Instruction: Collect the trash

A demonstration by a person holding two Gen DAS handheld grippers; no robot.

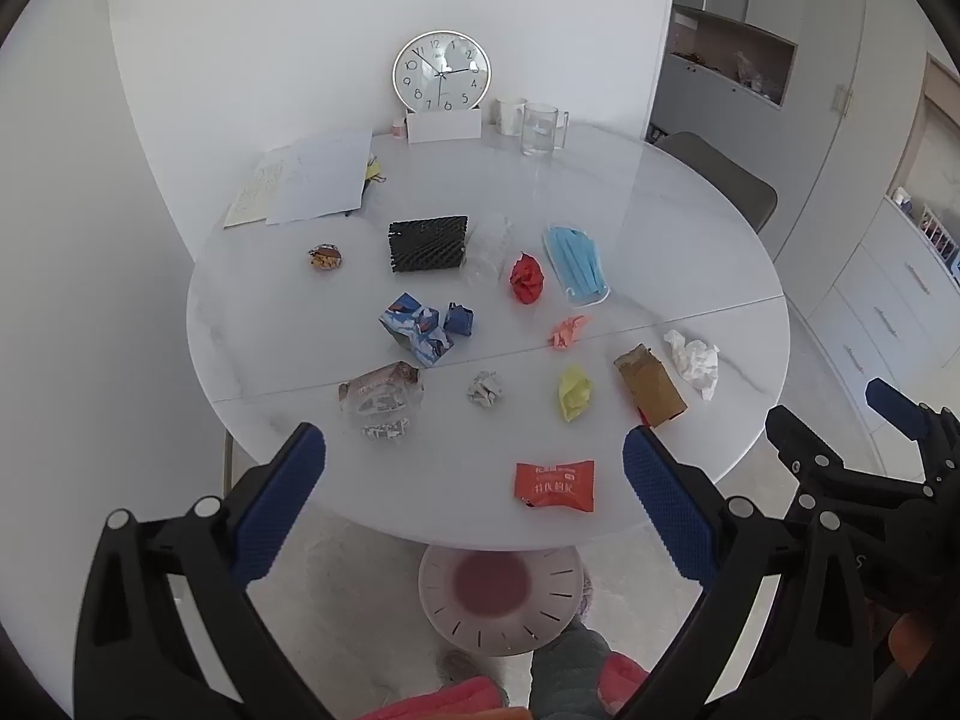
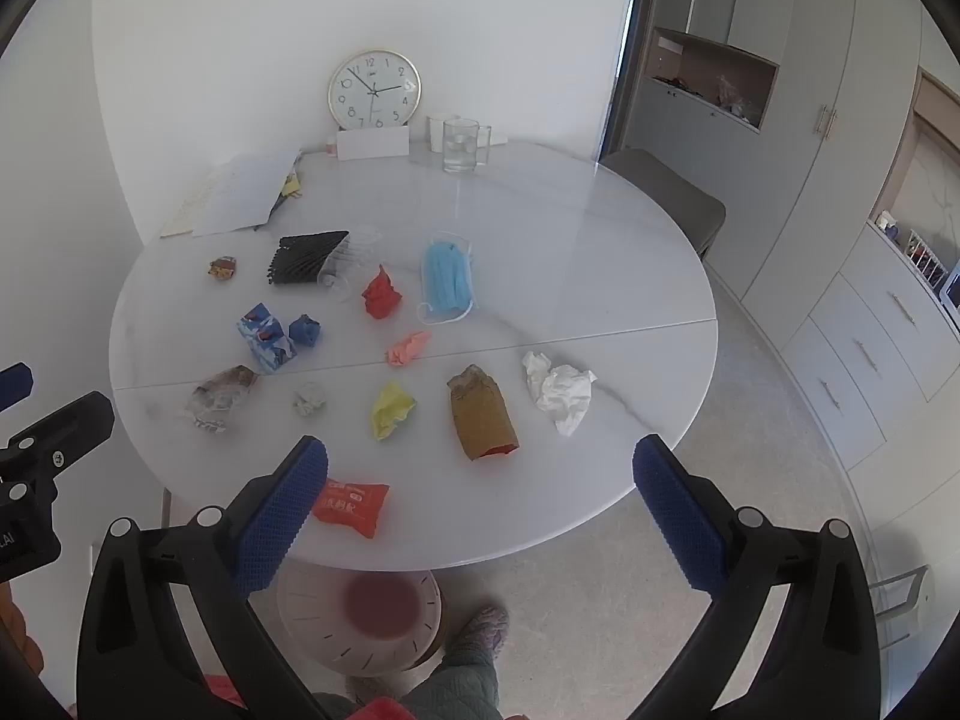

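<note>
Blue-padded claws hang wide open and empty over the near table edge, no trash collected yet.

Nearest, low centre of the left view, the left gripper point(image 1: 474, 468) frames the red packet point(image 1: 555, 485) (slick foil, likely to skid off the table point(image 1: 690, 228) if nudged); the right gripper point(image 2: 480, 474) frames the brown bag point(image 2: 483, 417). Mid-frame, light wads such as the yellow wad point(image 1: 575, 391) and tissue point(image 2: 561, 393) could flick away. Farther up, the blue mask point(image 1: 577, 264); beyond it the glass mug point(image 1: 540, 129) risks being mistaken for trash.
</note>
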